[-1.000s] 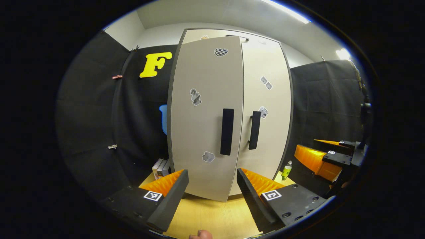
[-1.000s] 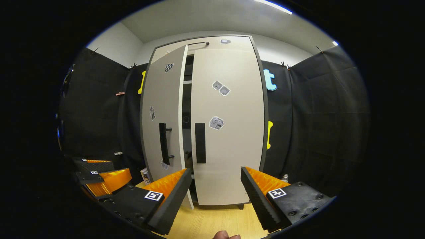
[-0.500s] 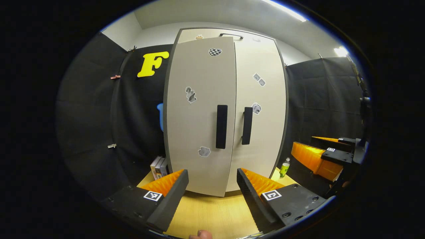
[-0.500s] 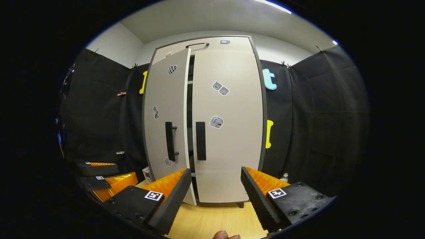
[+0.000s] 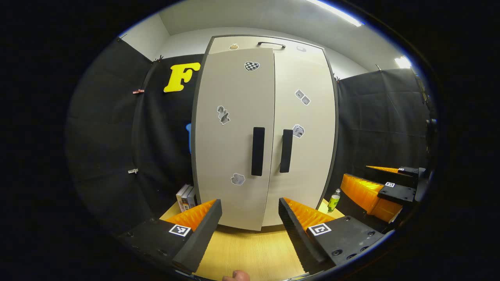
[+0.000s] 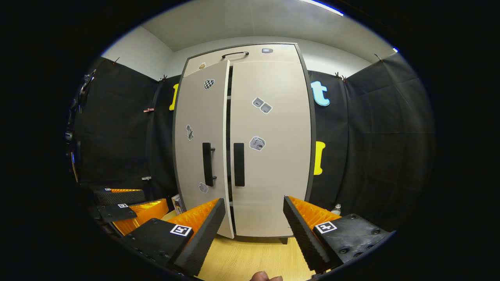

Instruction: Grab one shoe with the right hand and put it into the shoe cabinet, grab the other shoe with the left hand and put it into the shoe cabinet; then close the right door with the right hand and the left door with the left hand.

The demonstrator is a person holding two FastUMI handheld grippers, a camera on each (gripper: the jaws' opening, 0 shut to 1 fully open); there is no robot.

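Observation:
The tall beige shoe cabinet stands straight ahead of both grippers. Its right door is flush and closed. The left door is a little ajar, with a thin dark gap along its inner edge in the right gripper view; in the left gripper view the left door looks almost level with the right door. My left gripper is open and empty, a short way in front of the doors. My right gripper is open and empty too, facing the black door handles.
The cabinet stands on a light wooden surface. A few books lean at its left foot and a green bottle stands at its right. The right gripper hangs at the right; the left gripper at the lower left.
The left door has swung inward and the gap beside the right door has narrowed to a thin slit. Both grippers stay open and hardly move.

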